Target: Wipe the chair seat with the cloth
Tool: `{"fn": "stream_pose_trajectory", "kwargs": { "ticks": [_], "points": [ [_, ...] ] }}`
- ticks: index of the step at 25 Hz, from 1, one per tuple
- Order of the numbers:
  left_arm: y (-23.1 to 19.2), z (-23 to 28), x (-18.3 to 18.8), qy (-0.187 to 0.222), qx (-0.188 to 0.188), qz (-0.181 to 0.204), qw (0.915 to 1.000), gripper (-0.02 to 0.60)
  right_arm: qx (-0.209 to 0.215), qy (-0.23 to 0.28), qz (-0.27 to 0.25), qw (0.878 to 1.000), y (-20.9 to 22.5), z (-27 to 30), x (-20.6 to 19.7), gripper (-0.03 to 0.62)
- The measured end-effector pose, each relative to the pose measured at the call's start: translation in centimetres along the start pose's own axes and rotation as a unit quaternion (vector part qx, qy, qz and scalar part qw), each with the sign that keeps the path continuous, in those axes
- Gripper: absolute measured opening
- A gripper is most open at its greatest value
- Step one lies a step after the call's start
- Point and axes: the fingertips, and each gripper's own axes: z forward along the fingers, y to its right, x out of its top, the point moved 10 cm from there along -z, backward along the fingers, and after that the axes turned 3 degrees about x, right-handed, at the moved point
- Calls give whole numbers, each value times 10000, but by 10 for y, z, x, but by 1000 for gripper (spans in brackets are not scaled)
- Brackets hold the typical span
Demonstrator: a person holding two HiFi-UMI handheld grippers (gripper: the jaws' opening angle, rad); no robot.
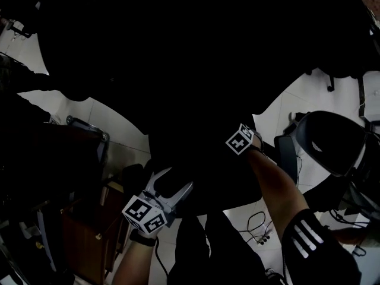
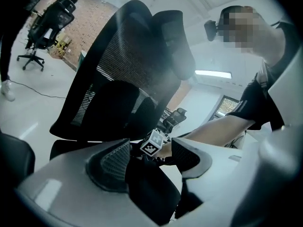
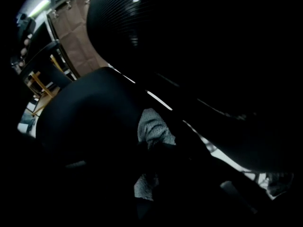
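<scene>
The black office chair fills the head view, its seat (image 1: 205, 180) very dark and hard to read. My right gripper (image 1: 238, 142) reaches over the seat; only its marker cube shows there. In the right gripper view the jaws (image 3: 151, 160) are dark but shut on a grey cloth (image 3: 154, 130), which lies against the black seat (image 3: 90, 122). My left gripper (image 1: 174, 186) hovers at the seat's near left edge, its white fingers spread and empty. In the left gripper view the left gripper (image 2: 151, 157) is open, looking past the mesh backrest (image 2: 118, 79) at the right gripper's cube (image 2: 154, 144).
Another office chair (image 1: 332, 141) stands close on the right. A brown wooden cabinet (image 1: 83, 218) sits at the lower left. Cables (image 1: 258, 227) lie on the white tiled floor near my legs. A further chair (image 2: 47, 22) stands far off in the room.
</scene>
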Motion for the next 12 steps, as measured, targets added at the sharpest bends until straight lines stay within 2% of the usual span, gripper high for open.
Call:
{"fn": "stream_pose_trajectory", "kwargs": {
  "ticks": [4,7,9,12],
  "points": [
    [11,6,1,-71,-100,65,9999,298,-516,-311,5,9982,29,-21,-25,33],
    [13,7,-2,-45,-146,76,9999,298,-687,-374,-59,9969,34,-26,-28,34],
    [14,1,-2,-22,-135,88,9999,298,-575,-84,100,9983,24,-31,-17,34],
    [18,-12,-2,8,-50,70,10000,298,82,489,297,9983,-18,-38,11,34]
  ]
}}
